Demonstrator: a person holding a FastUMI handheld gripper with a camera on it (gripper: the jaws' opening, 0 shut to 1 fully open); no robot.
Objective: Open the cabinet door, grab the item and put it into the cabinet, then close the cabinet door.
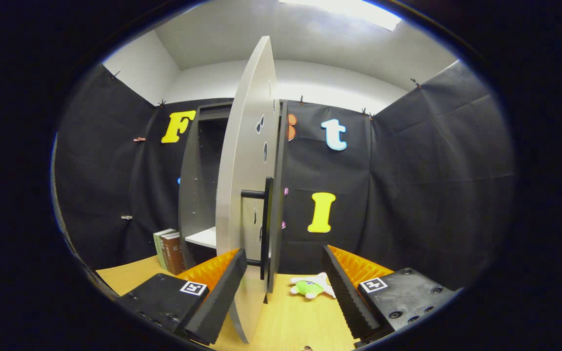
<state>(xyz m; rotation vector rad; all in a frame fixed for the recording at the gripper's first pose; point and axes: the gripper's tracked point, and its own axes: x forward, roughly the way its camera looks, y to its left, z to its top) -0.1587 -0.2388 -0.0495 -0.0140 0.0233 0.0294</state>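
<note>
The cabinet (198, 185) stands against the back wall, dark inside, with a white shelf (204, 237) low down. Its pale grey door (242, 195) is swung out towards me and I see it almost edge-on. A black bar handle (265, 224) sits on the door's right face. My gripper (283, 253) is open, and the door's lower part and the handle stand between its fingers, close to the left finger (220, 292). A small green and white plush toy (310, 287) lies on the wooden table (295, 321), just left of the right finger (347, 292).
Some upright books (170, 251) stand on the table left of the cabinet. Black cloth walls close the booth at the back and on both sides.
</note>
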